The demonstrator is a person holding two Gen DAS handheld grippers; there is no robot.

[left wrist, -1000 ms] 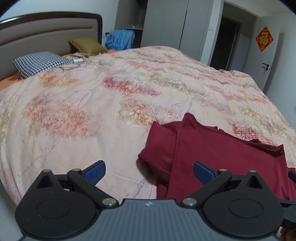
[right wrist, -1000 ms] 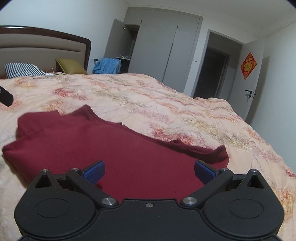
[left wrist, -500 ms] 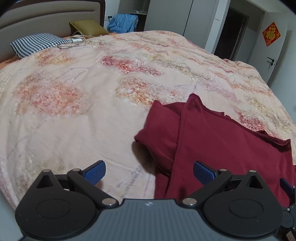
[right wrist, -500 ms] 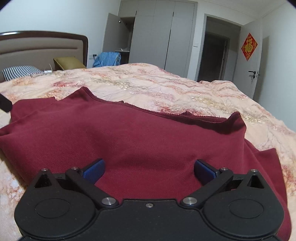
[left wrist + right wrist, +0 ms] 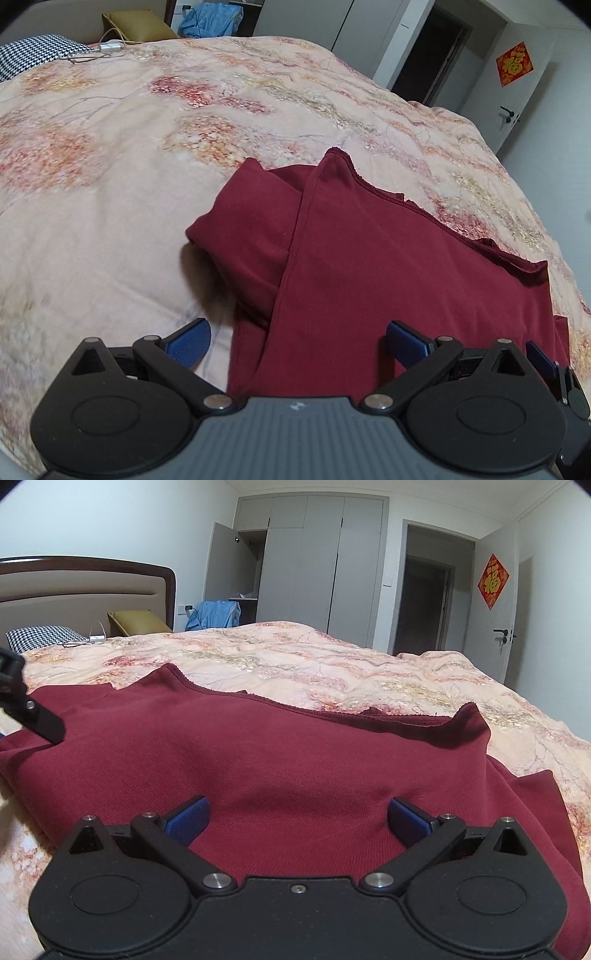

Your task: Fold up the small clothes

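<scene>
Red garment (image 5: 388,280) lies partly folded on bedspread (image 5: 110,166), 12 o'clock of both grippers. Left gripper (image 5: 297,341) and right gripper (image 5: 297,818) spread wide, empty. Judged step: approaching near hem. Next: pinch both corners.

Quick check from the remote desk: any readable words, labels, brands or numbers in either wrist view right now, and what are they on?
"福": gold character on the red diamond sign on the white door; the same sign shows in the left wrist view.
Small emblem on the left gripper body: a logo mark, no readable letters.
Maroon garment: no label or print visible.
</scene>
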